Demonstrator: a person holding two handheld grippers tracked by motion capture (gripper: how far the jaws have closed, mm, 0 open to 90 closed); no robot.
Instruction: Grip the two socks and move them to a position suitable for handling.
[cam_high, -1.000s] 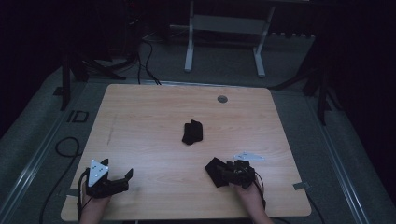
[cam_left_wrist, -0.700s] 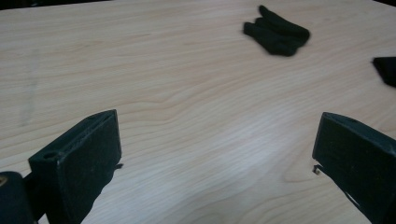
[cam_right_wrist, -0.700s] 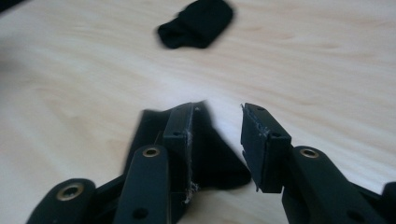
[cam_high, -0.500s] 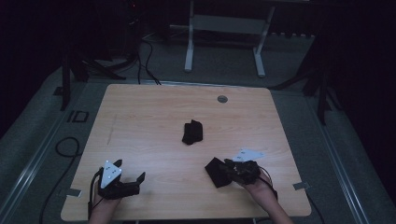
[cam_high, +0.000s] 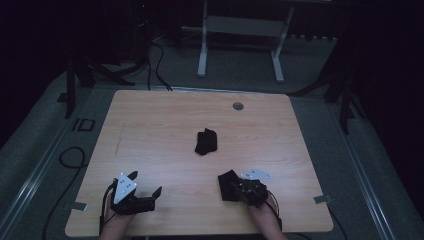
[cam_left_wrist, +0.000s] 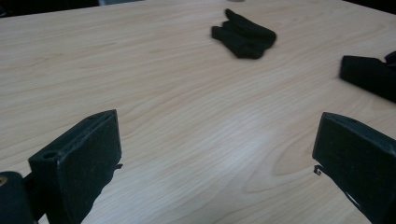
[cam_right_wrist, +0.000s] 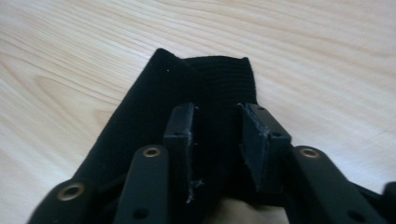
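Note:
A black folded sock (cam_high: 206, 141) lies near the middle of the wooden table (cam_high: 150, 125); the left gripper view has it far ahead (cam_left_wrist: 245, 35). A second black sock (cam_high: 227, 185) sits at the front right, lying flat on the wood (cam_right_wrist: 205, 79). My right gripper (cam_high: 236, 188) is closed down on it, its jaws (cam_right_wrist: 217, 121) pinching a fold of the fabric. My left gripper (cam_high: 150, 199) rests at the front left with its jaws spread wide (cam_left_wrist: 215, 140) over bare wood. That view also catches the second sock (cam_left_wrist: 369, 77) at its right edge.
A small round grommet (cam_high: 238, 106) is set in the table near its far edge. Beyond the table stands a white metal frame (cam_high: 240, 30) on the dark floor, with cables (cam_high: 155, 55) at the back left.
My left gripper has slid to the right along the front edge. The right gripper with its sock has shifted slightly, and the hand turned a little.

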